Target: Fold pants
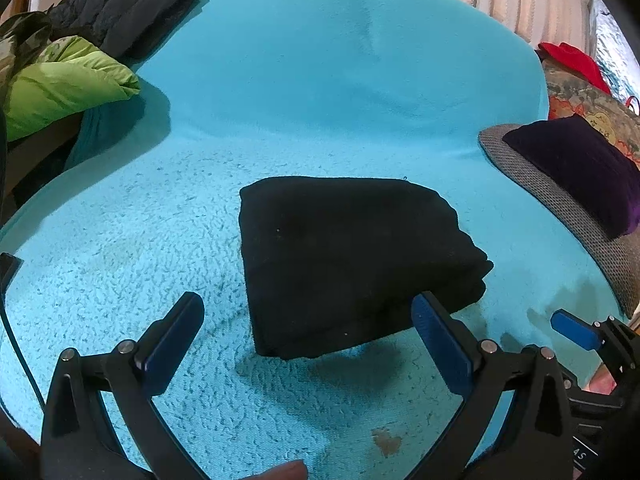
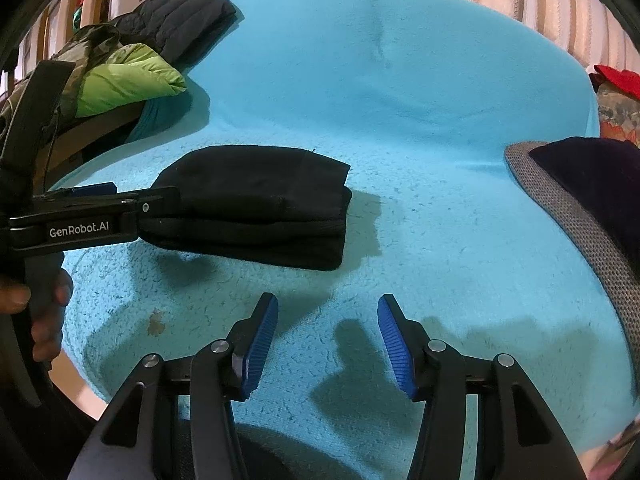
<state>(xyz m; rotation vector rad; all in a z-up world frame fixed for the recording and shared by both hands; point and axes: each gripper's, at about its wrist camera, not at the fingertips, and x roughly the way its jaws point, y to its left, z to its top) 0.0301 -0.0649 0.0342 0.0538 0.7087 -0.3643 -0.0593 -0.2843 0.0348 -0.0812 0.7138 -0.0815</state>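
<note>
The black pants [image 1: 352, 264] lay folded into a compact, layered bundle on the turquoise fleece blanket [image 1: 320, 80], just ahead of the left hand-held gripper [image 1: 308, 320]. That gripper stood wide apart: its right-hand finger overlapped the bundle's near corner, its left-hand finger was clear over bare blanket, and nothing was clamped. Whether the finger actually touched the cloth could not be told. From the right wrist view, the pants [image 2: 256, 208] sat ahead and to the left of the right hand-held gripper [image 2: 326, 340], which was about half open with only blanket between its blue pads (no cloth in them). A person's hand [image 2: 44, 312] gripped the left tool's handle. Beyond and to the left of both grippers lay a lime-green jacket [image 1: 68, 80] and a dark quilted jacket [image 1: 128, 4]; to the right, a purple cushion [image 1: 580, 172] rested on a grey mesh seat [image 1: 560, 216].
</note>
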